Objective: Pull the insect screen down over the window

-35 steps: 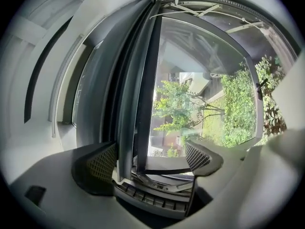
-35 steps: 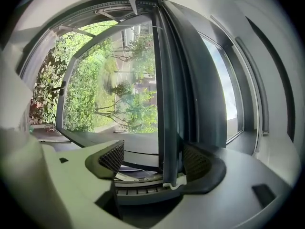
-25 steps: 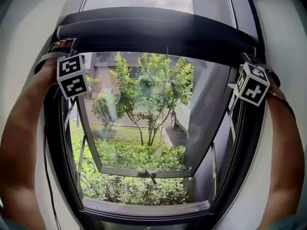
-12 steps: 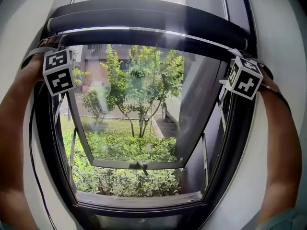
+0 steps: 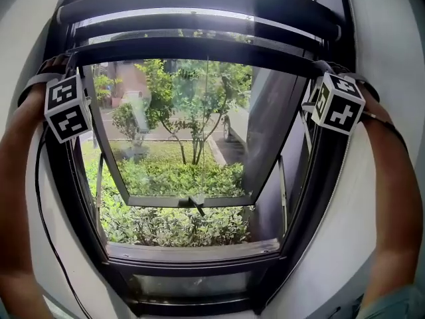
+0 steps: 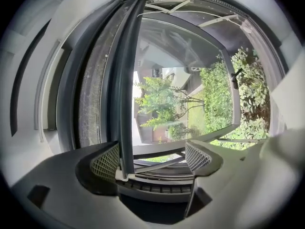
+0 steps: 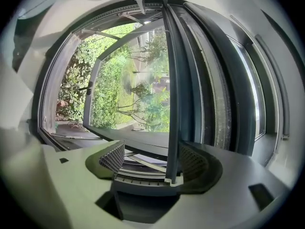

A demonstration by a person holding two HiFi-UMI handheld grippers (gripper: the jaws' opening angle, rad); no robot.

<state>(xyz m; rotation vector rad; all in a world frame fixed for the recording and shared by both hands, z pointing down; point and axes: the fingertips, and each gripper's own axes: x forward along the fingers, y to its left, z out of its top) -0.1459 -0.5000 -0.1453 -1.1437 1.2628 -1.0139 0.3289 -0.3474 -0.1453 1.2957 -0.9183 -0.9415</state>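
Insect screen bar (image 5: 199, 47), partly down, ends between spread jaws of left hand-held gripper (image 6: 152, 157), right hand-held gripper (image 7: 152, 160)

The left gripper (image 6: 152, 157) stands with jaws apart, the insect screen bar (image 6: 126, 80) against the pad at lower left; mesh (image 6: 90, 89) left of it, shrubs (image 6: 217, 99) at right.

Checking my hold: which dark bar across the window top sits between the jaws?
The lowest, the pull bar under the mesh strip: left hand-held gripper and right hand-held gripper straddle it.
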